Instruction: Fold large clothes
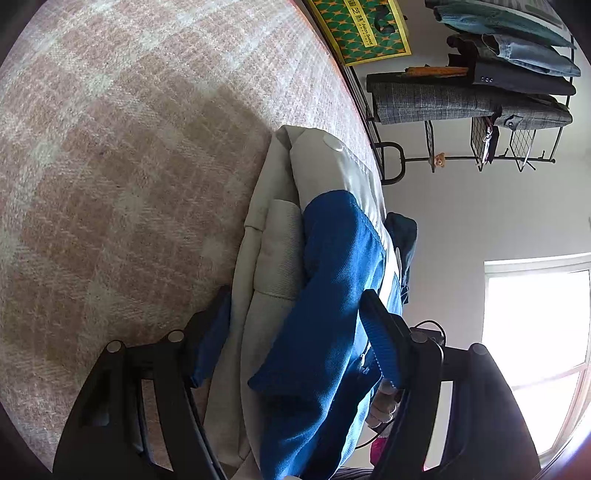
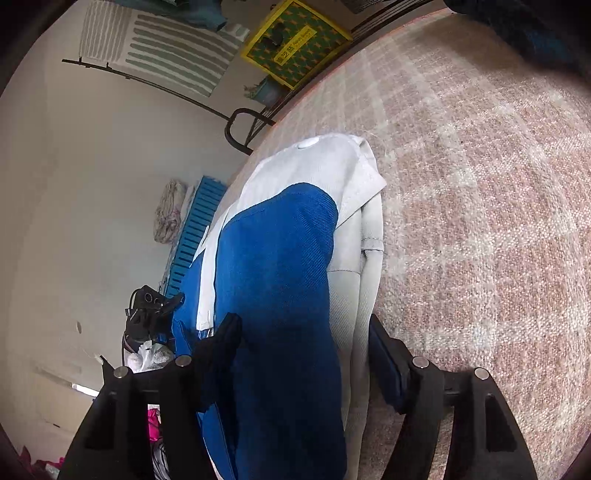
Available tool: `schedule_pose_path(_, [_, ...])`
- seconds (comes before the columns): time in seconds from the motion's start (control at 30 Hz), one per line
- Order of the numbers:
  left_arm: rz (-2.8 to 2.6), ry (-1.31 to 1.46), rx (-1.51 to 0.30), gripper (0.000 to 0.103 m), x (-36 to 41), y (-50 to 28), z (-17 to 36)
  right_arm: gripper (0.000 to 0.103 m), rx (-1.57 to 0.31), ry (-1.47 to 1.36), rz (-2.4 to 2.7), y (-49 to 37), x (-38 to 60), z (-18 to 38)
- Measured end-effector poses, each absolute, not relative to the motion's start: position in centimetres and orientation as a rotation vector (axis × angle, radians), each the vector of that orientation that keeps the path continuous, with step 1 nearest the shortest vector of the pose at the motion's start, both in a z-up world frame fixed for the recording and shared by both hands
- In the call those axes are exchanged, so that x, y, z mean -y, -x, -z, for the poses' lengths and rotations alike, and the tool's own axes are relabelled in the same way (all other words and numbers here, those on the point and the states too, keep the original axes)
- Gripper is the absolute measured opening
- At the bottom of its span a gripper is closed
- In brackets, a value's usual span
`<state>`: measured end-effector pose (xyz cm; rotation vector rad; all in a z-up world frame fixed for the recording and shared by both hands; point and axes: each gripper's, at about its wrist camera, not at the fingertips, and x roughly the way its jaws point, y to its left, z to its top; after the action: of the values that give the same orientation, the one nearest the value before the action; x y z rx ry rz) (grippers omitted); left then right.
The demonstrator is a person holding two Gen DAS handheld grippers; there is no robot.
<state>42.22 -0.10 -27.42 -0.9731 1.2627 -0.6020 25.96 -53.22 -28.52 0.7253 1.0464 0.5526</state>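
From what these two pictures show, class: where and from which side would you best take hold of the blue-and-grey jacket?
Probably at its thick folded end, one gripper at each corner, coming in from the near edge. The jacket lies bundled on the checked cover, so only a wide bite takes every layer. The left gripper and right gripper already straddle that end.

1. A pink-and-white checked woven blanket [image 1: 129, 147] covers the surface.
2. A yellow-edged green patterned box [image 1: 364, 29] sits beyond it.
3. A black metal rack [image 1: 480, 158] carries folded clothes [image 1: 469, 101].
4. A bright window [image 1: 539, 332].
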Motion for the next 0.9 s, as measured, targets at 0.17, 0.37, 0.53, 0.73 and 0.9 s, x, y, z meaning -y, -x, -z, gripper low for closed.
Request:
schedule_pose_path(0.17, [0.588,0.882,-1.249,0.063,1.6,-42.7,26.6,0.068,-1.044,-0.684,-0.561,-27.2,51.2,28.5])
schedule_pose_path(0.37, [0.528,0.744,-1.22,0.047,3.1,-42.2,25.2,0.049,-1.046,-0.59,-0.5,-27.3,50.1,28.1])
schedule_pose_path(0.53, [0.515,0.675,-1.198,0.046,3.7,-41.7,24.4,0.046,-1.037,-0.475,-0.465,-27.5,48.8,27.2])
schedule_pose_path(0.73, [0.507,0.708,-1.201,0.054,3.6,-41.8,25.0,0.048,-1.055,-0.59,-0.474,-27.9,50.1,28.0])
schedule_pose_path(0.9, [0.473,0.627,-1.149,0.039,4.8,-41.4,22.8,0.036,-1.029,-0.42,-0.426,-27.4,48.3,26.0])
